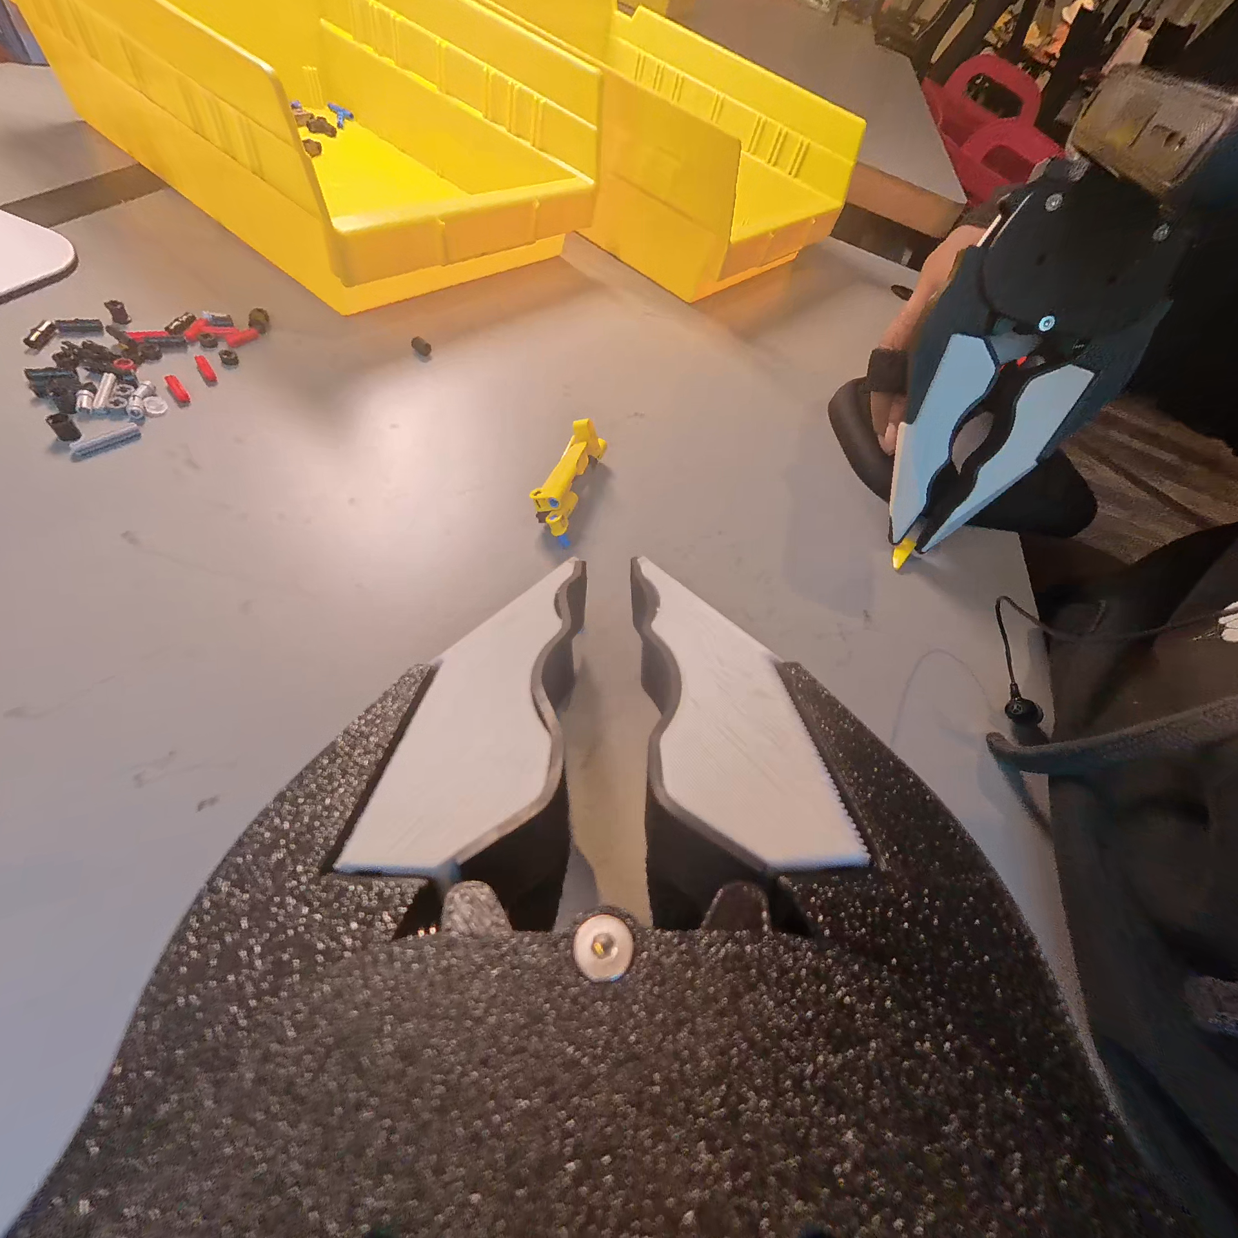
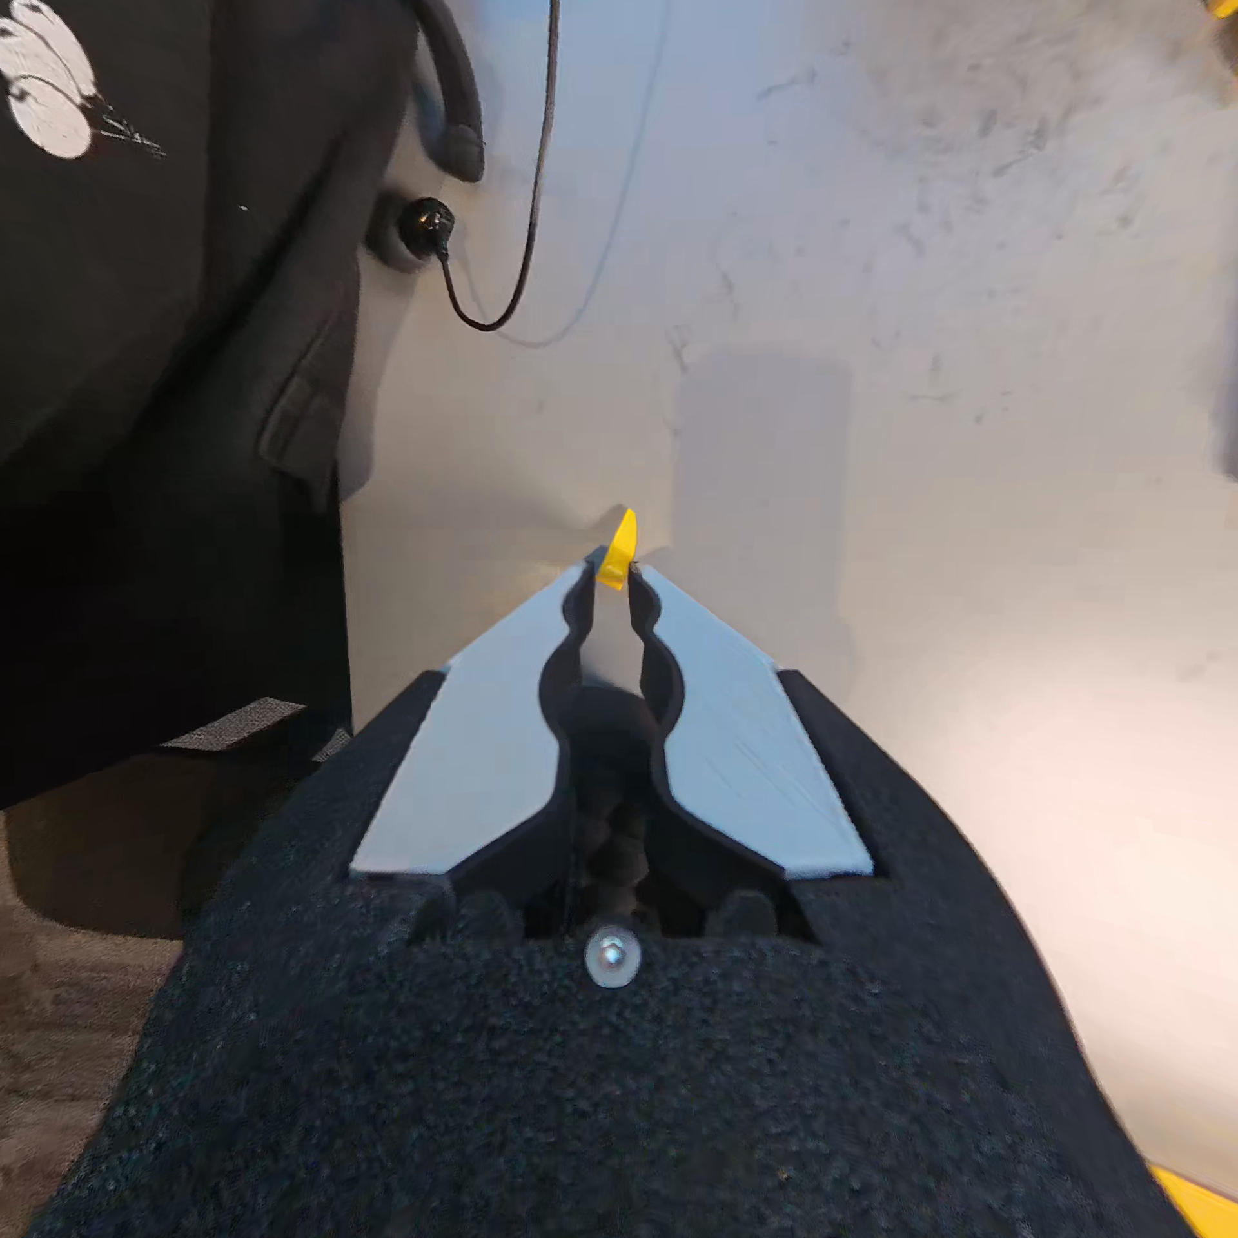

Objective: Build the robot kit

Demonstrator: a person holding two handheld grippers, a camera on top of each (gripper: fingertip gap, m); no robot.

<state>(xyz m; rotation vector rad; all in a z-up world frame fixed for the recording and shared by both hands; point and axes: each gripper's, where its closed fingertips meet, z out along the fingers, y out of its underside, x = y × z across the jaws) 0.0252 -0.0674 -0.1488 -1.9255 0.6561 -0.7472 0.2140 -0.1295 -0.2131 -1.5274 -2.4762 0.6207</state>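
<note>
Left gripper (image 1: 608, 566) hovered low over the smooth, scuffed grey worktop (image 1: 281, 603), its ribbed grey fingers (image 1: 482, 723) parted by a narrow gap and holding nothing. Just ahead of the tips lay a small yellow plastic assembly (image 1: 568, 474) with blue pins. Right gripper (image 2: 613, 568) pinched a thin yellow plastic wedge (image 2: 620, 549) at its very tips, near the worktop's right edge. Far left sat a loose scatter of black, red and grey pegs (image 1: 114, 368). Two glossy yellow ribbed bins (image 1: 429, 167) stood at the back; the nearer held a few small parts. A thin black cable (image 2: 529, 221) trailed beside dark fabric.
</note>
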